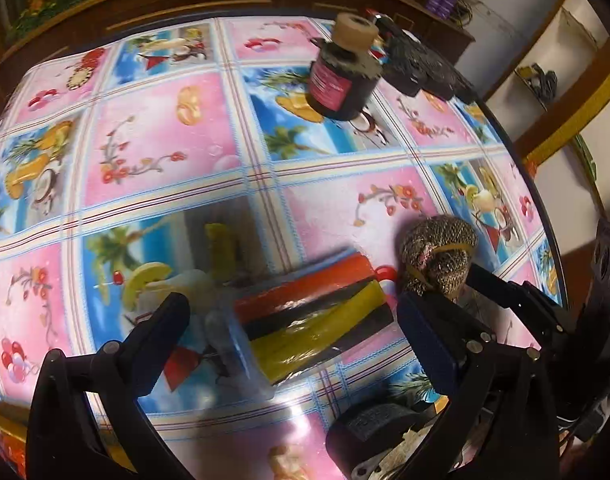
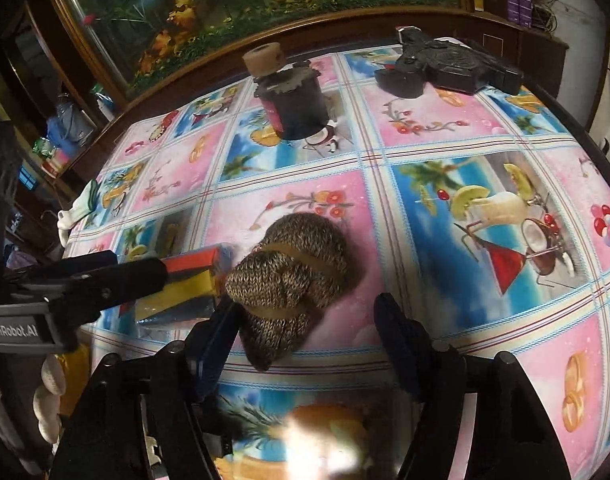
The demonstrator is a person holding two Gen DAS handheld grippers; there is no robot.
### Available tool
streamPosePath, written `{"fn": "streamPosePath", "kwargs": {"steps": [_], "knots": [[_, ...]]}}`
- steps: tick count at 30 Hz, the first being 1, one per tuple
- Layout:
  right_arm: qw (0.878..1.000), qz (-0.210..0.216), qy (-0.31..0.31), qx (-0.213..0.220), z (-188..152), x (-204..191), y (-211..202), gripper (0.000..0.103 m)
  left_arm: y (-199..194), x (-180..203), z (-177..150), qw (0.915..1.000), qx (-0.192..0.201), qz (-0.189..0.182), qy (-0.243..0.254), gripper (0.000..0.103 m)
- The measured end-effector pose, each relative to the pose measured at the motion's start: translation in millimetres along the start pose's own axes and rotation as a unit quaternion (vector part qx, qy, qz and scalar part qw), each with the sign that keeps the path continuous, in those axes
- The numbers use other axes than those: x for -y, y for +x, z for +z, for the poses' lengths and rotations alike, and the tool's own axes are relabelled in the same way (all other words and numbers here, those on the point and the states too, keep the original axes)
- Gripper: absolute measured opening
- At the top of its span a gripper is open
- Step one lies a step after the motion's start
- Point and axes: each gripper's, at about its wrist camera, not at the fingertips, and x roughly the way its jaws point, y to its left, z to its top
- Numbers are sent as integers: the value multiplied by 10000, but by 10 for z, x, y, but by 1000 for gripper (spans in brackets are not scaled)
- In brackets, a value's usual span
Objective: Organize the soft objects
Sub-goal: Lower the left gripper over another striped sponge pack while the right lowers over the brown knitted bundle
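A wrapped pack of red, black and yellow sponge strips (image 1: 313,316) lies on the patterned tablecloth. My left gripper (image 1: 293,320) is open, its jaws on either side of the pack. A brown knitted bundle tied with a rubber band (image 1: 439,258) lies just right of the pack. In the right wrist view the bundle (image 2: 289,280) sits between the jaws of my open right gripper (image 2: 309,332), with the pack (image 2: 189,284) and the left gripper's finger (image 2: 117,284) at left.
A dark jar with a tape roll on top (image 1: 343,76) (image 2: 293,100) stands at the back. A black flat device (image 1: 421,64) (image 2: 449,64) lies at the far right corner. A white sock (image 2: 79,208) hangs at the table's left edge.
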Motion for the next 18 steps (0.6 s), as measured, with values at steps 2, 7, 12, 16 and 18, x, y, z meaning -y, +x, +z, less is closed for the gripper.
{"fn": "streamPosePath", "kwargs": {"steps": [2, 7, 12, 16, 18], "knots": [[9999, 85, 95, -1, 2, 47, -22, 68, 63, 42, 27, 9999, -92, 29, 56, 103], [10000, 9, -14, -3, -29, 59, -67, 68, 216, -31, 13, 9976, -562, 388, -83, 103], [10000, -46, -50, 11, -50, 57, -88, 68, -3, -435, -125, 9967, -398, 377, -594, 80], [10000, -18, -4, -13, -49, 59, -99, 45, -141, -650, -311, 9951, -228, 529, -808, 77], [10000, 32, -10, -70, -47, 51, -93, 32, -212, -703, -402, 9950, -135, 465, -871, 70]]}}
